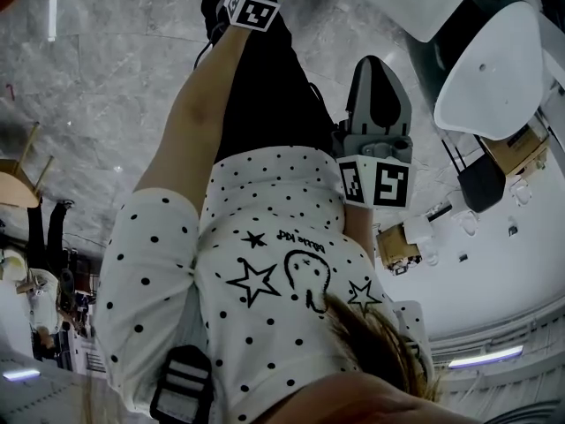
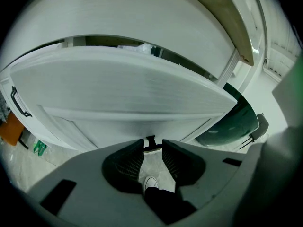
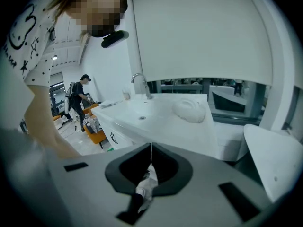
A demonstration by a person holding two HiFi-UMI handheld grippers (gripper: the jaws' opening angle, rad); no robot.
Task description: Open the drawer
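In the left gripper view a white drawer front (image 2: 118, 91) fills the picture, with a dark gap (image 2: 113, 42) above it. Its small black handle (image 2: 150, 144) sits right at my left gripper's (image 2: 152, 148) jaw tips, which stand a little apart and close against the handle's sides. In the head view only that gripper's marker cube (image 1: 253, 5) shows, at the end of the outstretched arm. My right gripper (image 3: 151, 156) is shut with nothing in it, held up by the person's chest (image 1: 378, 64), away from the drawer.
A white counter with a sink (image 3: 142, 112), a tap (image 3: 138, 82) and a white bundle (image 3: 190, 110) lies before the right gripper. A white chair (image 1: 490, 78) stands to the right. Another black handle (image 2: 18, 103) marks the cabinet's left. A person (image 3: 78, 96) stands far back.
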